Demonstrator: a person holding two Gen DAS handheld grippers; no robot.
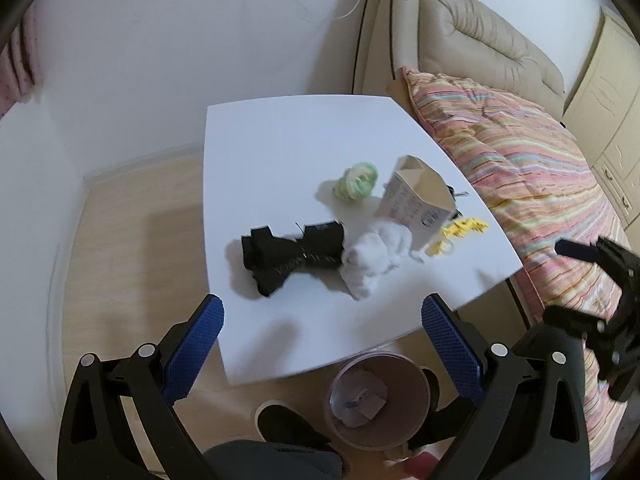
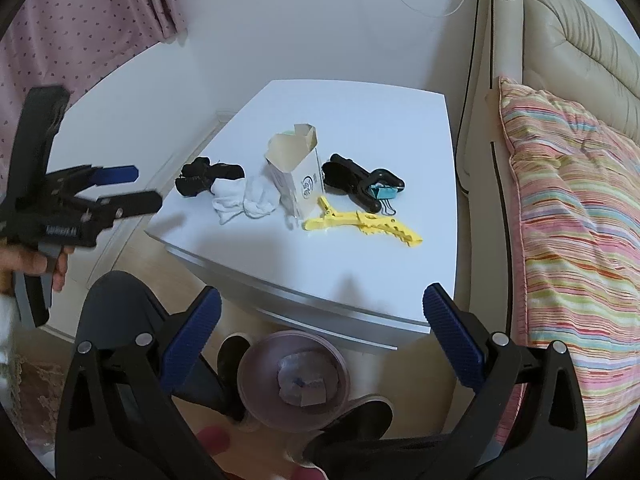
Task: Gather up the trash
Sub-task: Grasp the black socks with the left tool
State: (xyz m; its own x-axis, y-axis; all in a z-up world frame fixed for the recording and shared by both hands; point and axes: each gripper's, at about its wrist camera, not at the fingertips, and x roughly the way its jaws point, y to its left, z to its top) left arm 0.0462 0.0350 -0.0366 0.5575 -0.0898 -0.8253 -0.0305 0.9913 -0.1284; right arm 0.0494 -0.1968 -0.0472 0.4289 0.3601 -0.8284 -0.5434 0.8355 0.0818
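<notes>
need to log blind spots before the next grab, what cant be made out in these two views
- Left wrist view: black clip and binder clip almost wholly hidden behind the open carton.
- Right wrist view: green item hidden behind the same carton but for a sliver.
- Both views: trash bin contents blurred; only crumpled pale scraps show.
- Carton print too small to read.
- Left gripper motion-blurred in the right wrist view.

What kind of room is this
Probably a home living room or bedroom: a beige padded sofa or headboard, a striped quilt, pink curtains, and a small white table.
</notes>
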